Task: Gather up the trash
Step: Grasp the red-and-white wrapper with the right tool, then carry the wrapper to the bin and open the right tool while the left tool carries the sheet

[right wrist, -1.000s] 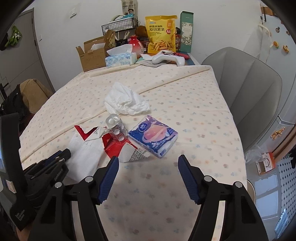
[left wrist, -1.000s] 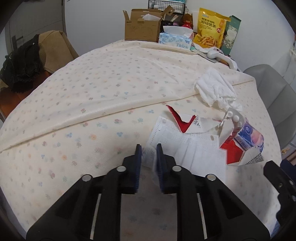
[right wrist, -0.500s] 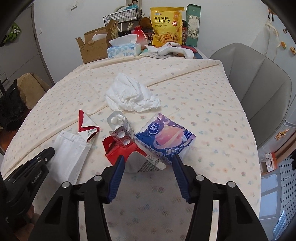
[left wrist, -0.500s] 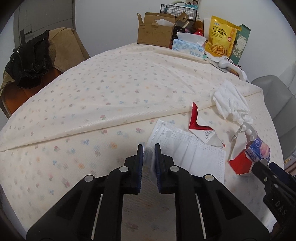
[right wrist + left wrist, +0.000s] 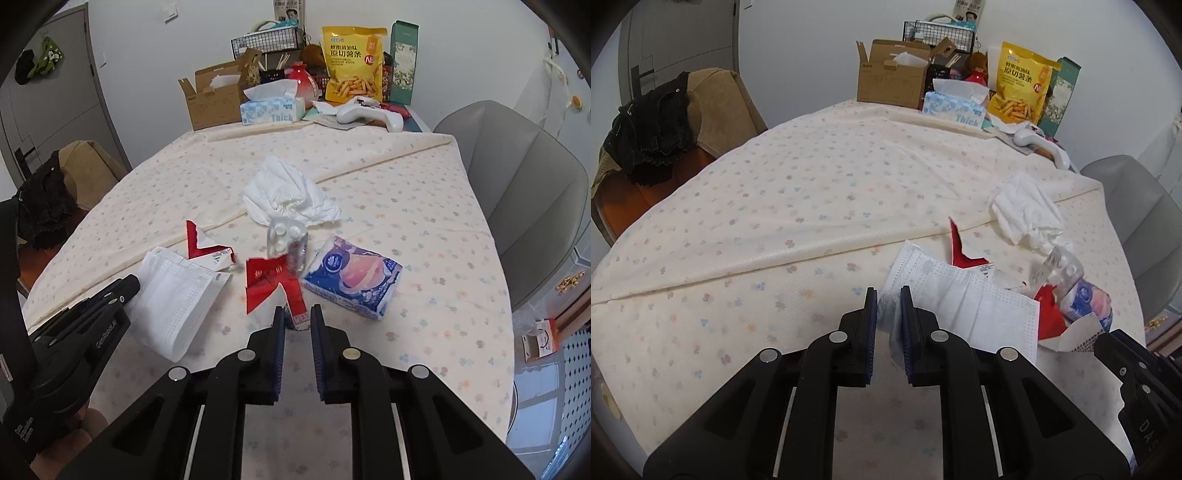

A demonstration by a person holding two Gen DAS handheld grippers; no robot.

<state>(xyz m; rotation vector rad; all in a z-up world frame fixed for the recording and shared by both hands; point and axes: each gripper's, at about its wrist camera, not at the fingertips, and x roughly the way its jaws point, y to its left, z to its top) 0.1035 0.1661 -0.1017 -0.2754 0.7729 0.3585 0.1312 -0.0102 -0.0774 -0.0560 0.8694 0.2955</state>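
My left gripper (image 5: 888,295) is shut on the near corner of a white face mask (image 5: 960,299), which also shows in the right wrist view (image 5: 177,291). My right gripper (image 5: 297,314) is shut on a torn red and white carton (image 5: 275,282) and lifts it; a clear pill blister (image 5: 286,236) stands just behind it. A second red carton scrap (image 5: 207,251), a blue tissue pack (image 5: 352,278) and a crumpled white tissue (image 5: 288,195) lie on the floral tablecloth (image 5: 424,206).
At the far edge stand a cardboard box (image 5: 214,98), a tissue box (image 5: 271,109), a yellow snack bag (image 5: 352,62), a green box (image 5: 402,62) and a white handheld device (image 5: 369,114). A grey chair (image 5: 524,199) is right; a brown chair with dark clothes (image 5: 665,122) is left.
My right gripper moved forward and closed on the red and white carton, raising it. My left gripper kept hold of the mask and pulled it a little to the left.
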